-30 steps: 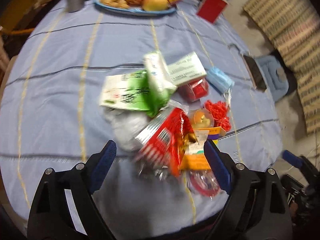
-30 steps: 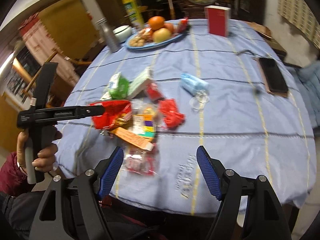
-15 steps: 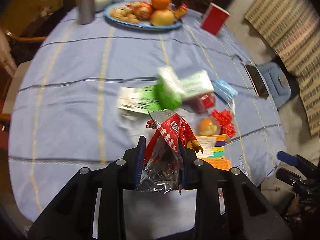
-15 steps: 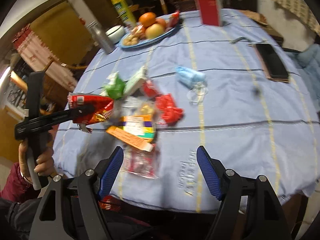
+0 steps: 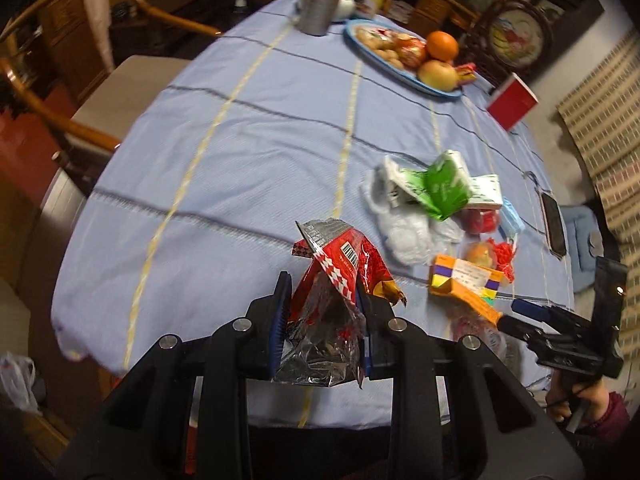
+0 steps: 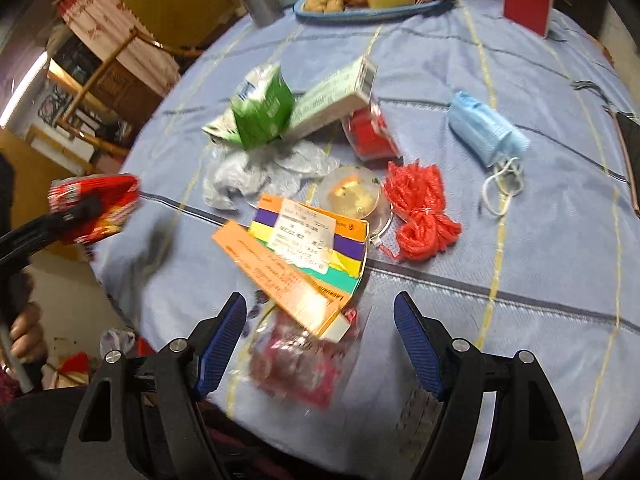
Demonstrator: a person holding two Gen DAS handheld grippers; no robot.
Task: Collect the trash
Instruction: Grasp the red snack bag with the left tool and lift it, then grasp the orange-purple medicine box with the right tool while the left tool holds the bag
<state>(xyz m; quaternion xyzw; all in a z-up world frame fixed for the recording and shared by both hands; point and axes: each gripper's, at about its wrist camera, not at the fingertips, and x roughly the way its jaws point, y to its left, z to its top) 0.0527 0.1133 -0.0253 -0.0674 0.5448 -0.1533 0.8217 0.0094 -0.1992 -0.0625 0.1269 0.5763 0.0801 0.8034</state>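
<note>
Red snack wrapper (image 5: 336, 280), base hidden between left claw (image 5: 322, 320) pads.

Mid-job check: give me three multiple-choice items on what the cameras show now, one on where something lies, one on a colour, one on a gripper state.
1. Where does the crumpled blue face mask lie?
A. on the fruit plate
B. on the blue tablecloth, right of the red string bundle
C. under the orange carton

2. What colour is the bundle of plastic string?
A. red
B. green
C. white

3. What is the left gripper doing?
A. open over the pile
B. shut on nothing
C. shut on the red foil snack wrapper

Answers: 1 B, the mask rests on bare tablecloth to the right of the string. 2 A, the strands are bright red. 3 C, its jaws pinch the red foil snack wrapper, lifted off the pile, while the right gripper stands open above the orange carton.
</note>
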